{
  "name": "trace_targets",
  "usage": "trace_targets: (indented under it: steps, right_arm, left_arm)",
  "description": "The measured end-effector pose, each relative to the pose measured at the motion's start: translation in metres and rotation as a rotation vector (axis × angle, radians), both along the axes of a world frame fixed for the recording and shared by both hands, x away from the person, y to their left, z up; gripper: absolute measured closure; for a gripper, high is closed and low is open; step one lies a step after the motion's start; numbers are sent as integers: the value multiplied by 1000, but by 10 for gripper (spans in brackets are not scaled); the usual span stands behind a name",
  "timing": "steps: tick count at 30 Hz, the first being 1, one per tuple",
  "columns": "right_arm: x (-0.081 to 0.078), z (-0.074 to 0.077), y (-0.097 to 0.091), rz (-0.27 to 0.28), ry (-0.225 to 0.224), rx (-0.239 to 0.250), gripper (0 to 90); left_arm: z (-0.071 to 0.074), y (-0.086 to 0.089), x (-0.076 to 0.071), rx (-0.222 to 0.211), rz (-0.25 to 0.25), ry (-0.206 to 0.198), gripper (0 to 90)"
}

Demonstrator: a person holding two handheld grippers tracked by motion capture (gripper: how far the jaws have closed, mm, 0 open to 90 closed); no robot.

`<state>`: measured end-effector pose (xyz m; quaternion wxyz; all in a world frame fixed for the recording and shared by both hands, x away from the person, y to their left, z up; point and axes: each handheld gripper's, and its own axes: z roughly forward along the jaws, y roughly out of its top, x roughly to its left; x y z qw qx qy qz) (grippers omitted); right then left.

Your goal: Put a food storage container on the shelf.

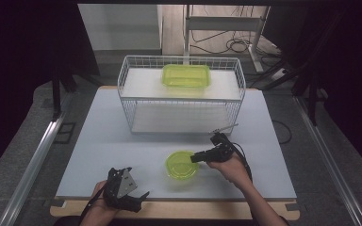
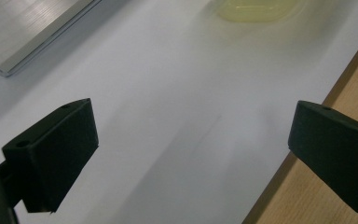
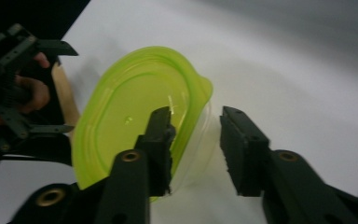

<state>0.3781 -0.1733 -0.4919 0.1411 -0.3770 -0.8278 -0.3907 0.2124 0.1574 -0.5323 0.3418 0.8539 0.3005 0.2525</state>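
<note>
Right gripper (image 3: 196,149) is straddling the rim of the green lidded bowl (image 3: 135,121), one pad over the lid, one outside; jaws apart, not yet clamping. Lift remaining. Left gripper (image 2: 191,154) is idling, jaws wide.

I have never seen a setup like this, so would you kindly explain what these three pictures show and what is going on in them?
A person sits at a white table and holds a two-jawed tool in each hand. The wide picture comes from a camera above; the other two come from small cameras riding on the tools, looking along their black jaws.

On the table stands a white wire basket rack with a green lidded container on its upper shelf. Nearer the person lies a round green container.

The left hand-held gripper rests open near the table's front edge, holding nothing. The right hand-held gripper has one jaw inside the round container and one outside, straddling its rim; the jaws look not quite pressed on it yet.
</note>
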Motion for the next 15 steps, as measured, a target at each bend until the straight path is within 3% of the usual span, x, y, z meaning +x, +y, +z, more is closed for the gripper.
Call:
trace_targets:
  steps: [2, 7, 9, 15]
  right_arm:
    - [0, 1, -1, 1, 54, 18, 790]
    - [-3, 3, 0, 19, 85, 38, 808]
    - [-5, 6, 0, 33, 107, 73, 818]
    - [-8, 11, 2, 35, 89, 69, 822]
  left_arm:
    - [0, 0, 0, 0, -4, -2, 13]
    - [0, 0, 0, 6, -6, -4, 13]
    - [0, 0, 0, 6, -6, -6, 13]
    - [1, 0, -1, 4, -3, -9, 12]
